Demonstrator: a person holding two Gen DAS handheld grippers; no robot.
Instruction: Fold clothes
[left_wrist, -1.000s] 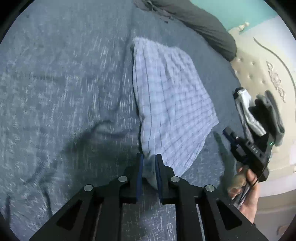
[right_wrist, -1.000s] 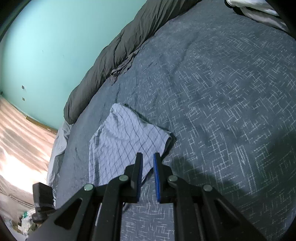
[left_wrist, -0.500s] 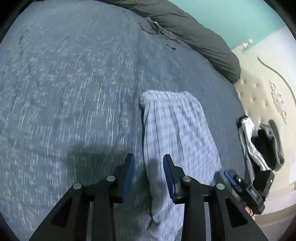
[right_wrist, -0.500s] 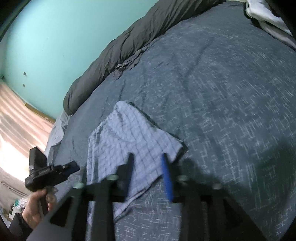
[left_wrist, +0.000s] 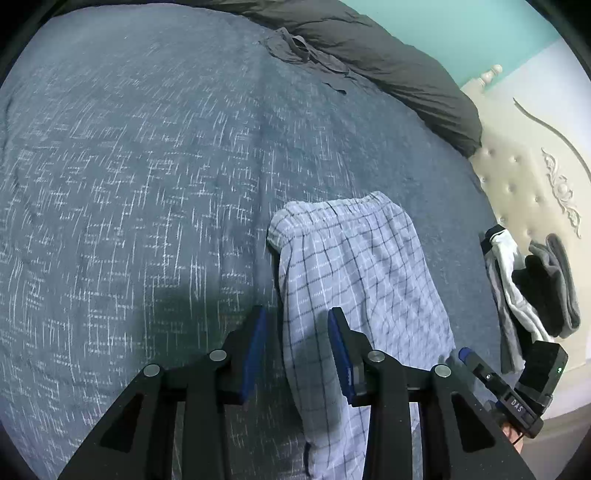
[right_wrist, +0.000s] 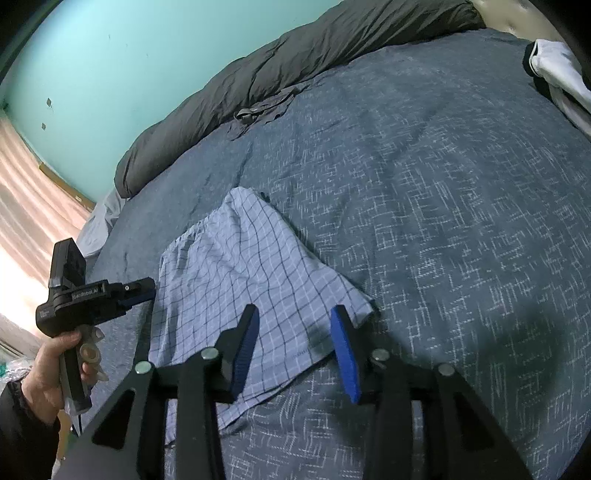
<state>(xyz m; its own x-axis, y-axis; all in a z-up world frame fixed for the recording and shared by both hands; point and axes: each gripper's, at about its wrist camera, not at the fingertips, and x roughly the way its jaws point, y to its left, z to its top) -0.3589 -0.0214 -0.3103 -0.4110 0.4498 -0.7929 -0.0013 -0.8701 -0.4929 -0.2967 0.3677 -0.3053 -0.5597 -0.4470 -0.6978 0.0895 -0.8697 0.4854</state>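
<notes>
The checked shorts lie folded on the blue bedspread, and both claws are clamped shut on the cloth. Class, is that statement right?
Not quite. The checked shorts do lie folded on the blue bedspread, but both claws are open. The left claw in the left wrist view and the right claw in the right wrist view have just been opening, pads clear of the cloth.

Your left gripper (right_wrist: 142, 291) body, at the right wrist view's left edge, reads "GenRobot.AI". Your right gripper (left_wrist: 467, 356) body, lower right of the left wrist view, reads "DAS".

Thin checked cotton shorts (left_wrist: 354, 273), coarse woven bedspread (left_wrist: 147, 184)
</notes>
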